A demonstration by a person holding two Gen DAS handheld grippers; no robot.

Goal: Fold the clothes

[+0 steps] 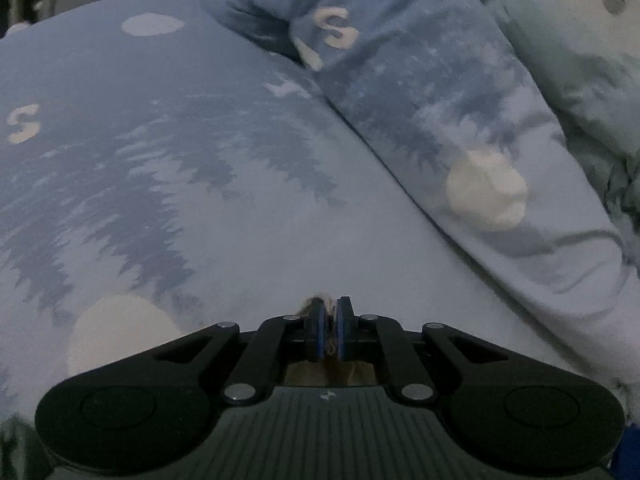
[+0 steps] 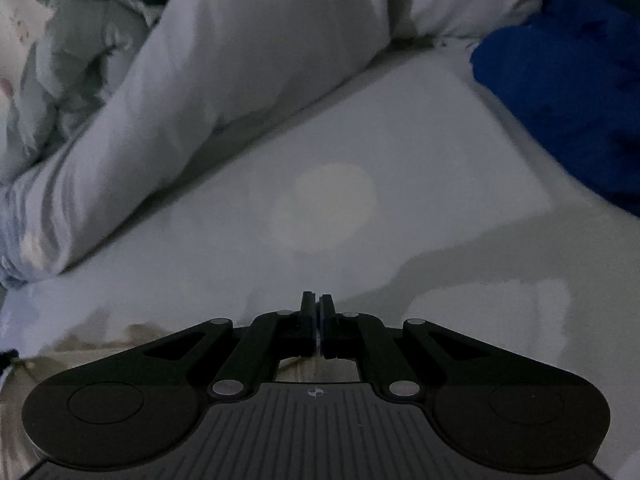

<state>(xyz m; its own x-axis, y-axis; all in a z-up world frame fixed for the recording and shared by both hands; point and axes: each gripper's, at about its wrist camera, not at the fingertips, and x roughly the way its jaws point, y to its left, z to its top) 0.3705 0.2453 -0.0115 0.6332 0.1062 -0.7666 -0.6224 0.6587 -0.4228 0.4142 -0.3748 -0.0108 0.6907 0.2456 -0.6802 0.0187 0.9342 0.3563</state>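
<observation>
A pale blue garment (image 1: 224, 184) printed with dark trees, white circles and the letter S fills the left wrist view. One sleeve or fold (image 1: 460, 152) lies diagonally over it on the right. My left gripper (image 1: 330, 308) is shut on the garment's near edge, with a bit of cloth showing between the pads. In the right wrist view the same garment (image 2: 360, 200) shows pale and flat, with a faint circle, and a rolled fold (image 2: 240, 80) across the upper left. My right gripper (image 2: 319, 304) is shut on its near edge.
A grey-green crumpled garment (image 1: 580, 80) lies at the far right of the left wrist view and also at the upper left of the right wrist view (image 2: 80, 52). A bright blue garment (image 2: 568, 92) lies at the right. A beige surface (image 2: 80, 344) shows beneath.
</observation>
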